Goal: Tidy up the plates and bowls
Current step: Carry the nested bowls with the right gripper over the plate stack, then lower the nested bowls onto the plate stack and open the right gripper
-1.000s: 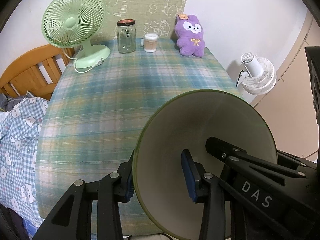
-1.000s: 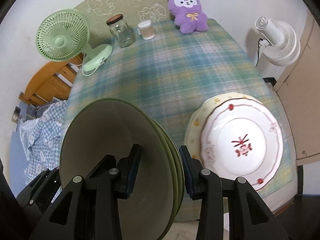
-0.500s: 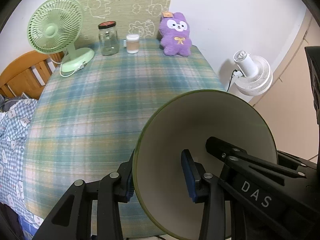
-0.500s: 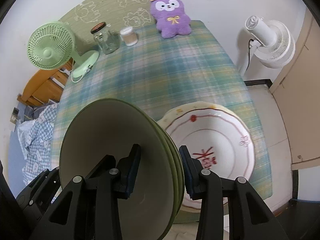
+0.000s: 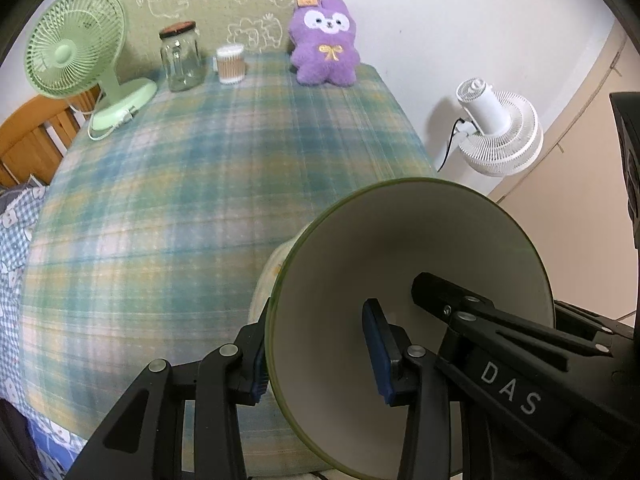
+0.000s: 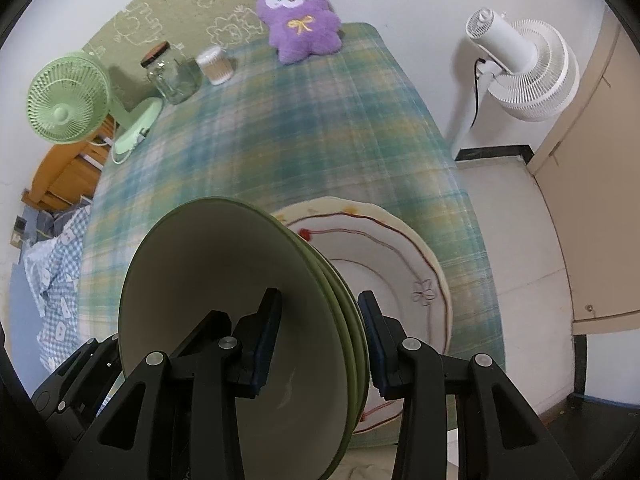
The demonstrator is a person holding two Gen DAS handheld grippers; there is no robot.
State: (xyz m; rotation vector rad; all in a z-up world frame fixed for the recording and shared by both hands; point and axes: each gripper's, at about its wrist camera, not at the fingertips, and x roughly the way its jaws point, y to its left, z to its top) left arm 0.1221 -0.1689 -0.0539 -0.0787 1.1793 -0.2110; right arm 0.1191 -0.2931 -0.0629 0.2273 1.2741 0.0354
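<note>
Above the near right of the plaid-clothed worktop [image 6: 320, 128], both tools, left tool [image 5: 320, 360] and right tool [image 6: 316, 340], grasp the stack of glazed green bowls [image 6: 240, 300] by opposite rims, apparently three deep, over scalloped white plates [image 6: 400, 264].

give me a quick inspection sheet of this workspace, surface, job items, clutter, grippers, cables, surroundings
surface: table under a blue-green plaid cloth, middle bare.
job's things: stack of green-rimmed cream bowls, held tilted over a white scalloped plate with red trim lying on a yellowish plate at the near edge.
clutter: green desk fan, lidded glass jar, cotton swab tub, purple plush toy, all along the far edge.
grippers: left gripper and right gripper each clamp the bowl stack's rim.
cables: green fan's cord on the cloth; black cord on the white fan.
surroundings: white standing fan, wooden chair, checked fabric.
</note>
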